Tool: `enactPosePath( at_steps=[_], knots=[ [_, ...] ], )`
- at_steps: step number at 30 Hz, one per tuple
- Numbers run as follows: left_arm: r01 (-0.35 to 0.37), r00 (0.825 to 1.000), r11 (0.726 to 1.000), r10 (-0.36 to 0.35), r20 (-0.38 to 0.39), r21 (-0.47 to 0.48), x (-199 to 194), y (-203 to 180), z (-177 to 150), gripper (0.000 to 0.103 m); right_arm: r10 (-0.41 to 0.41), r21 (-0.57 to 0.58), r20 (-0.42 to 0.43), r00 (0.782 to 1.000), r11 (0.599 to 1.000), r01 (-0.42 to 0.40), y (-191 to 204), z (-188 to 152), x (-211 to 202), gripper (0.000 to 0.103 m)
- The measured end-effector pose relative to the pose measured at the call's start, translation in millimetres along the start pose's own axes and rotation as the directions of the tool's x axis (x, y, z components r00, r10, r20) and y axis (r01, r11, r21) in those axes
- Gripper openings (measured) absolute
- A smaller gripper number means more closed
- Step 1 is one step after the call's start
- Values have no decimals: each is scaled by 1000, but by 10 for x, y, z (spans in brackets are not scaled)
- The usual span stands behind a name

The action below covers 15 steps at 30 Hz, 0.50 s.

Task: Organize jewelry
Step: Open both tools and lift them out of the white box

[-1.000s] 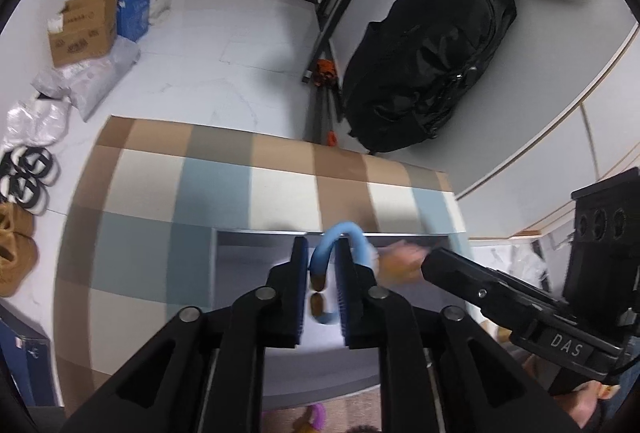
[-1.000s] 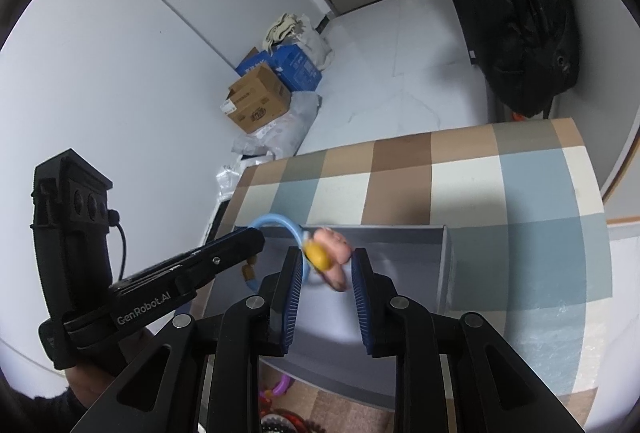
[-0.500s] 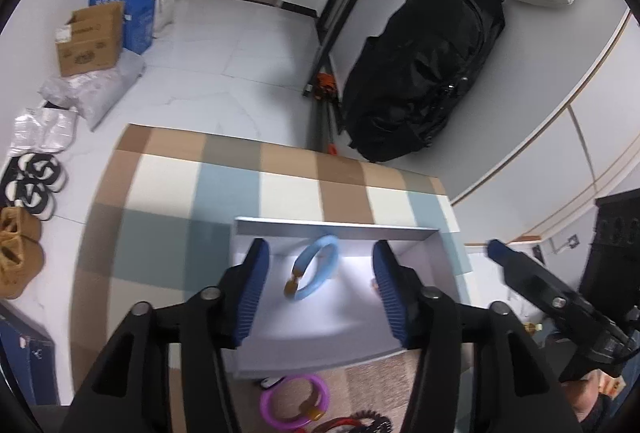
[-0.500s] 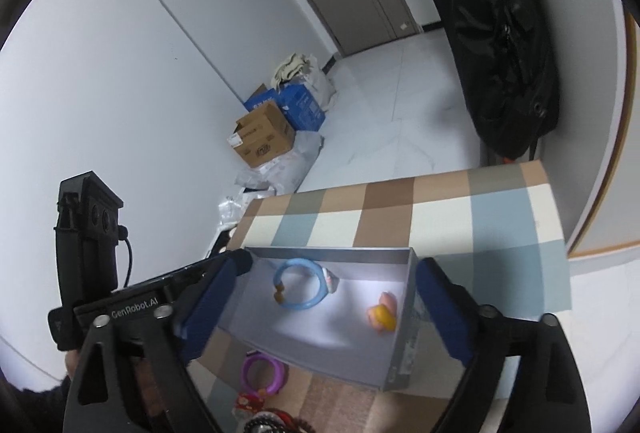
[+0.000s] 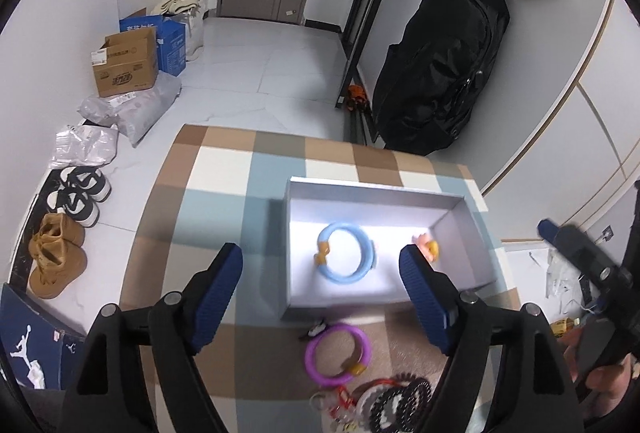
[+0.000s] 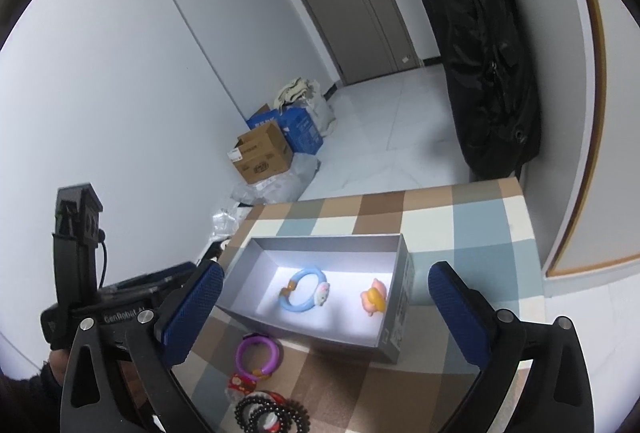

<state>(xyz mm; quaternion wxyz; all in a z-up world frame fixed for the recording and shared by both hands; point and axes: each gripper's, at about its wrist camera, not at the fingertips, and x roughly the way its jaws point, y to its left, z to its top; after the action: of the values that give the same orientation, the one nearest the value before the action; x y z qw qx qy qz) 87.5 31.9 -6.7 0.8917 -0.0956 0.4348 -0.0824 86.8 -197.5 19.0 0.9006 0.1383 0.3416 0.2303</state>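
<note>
Left gripper (image 5: pixel 320 273): fingers clamped blue bangle (image 5: pixel 347 256) a second ago, now wide apart, pulled back above box (image 5: pixel 372 189); bangle lies in box between fingers.

Right gripper (image 6: pixel 324 305): likewise let go of pink-yellow charm (image 6: pixel 374 297), fingers spread wide; charm sits in box between them, toward right finger.

Meaning: two pieces stowed, both grippers free for next pick.

Count: box 1; in it 2 pieces. Outside, below fingers: purple bangle (image 5: pixel 338 349) 1, black beaded bracelets (image 6: pixel 272 415) (about 2, tangled), red trinket (image 6: pixel 240 383) 1.
</note>
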Motion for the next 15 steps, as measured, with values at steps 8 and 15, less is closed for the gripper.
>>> enactPosePath(
  at_steps=[8,15],
  knots=[
    [-14,999,1000,14,-30,0,-12,43,-138,85,3,3,27,1000,1000,-3,41,-71,-95,103],
    [-10,997,999,12,-74,34,58,-9,-291,86,2,11,-27,1000,1000,-2,72,-175,-62,103]
  ],
)
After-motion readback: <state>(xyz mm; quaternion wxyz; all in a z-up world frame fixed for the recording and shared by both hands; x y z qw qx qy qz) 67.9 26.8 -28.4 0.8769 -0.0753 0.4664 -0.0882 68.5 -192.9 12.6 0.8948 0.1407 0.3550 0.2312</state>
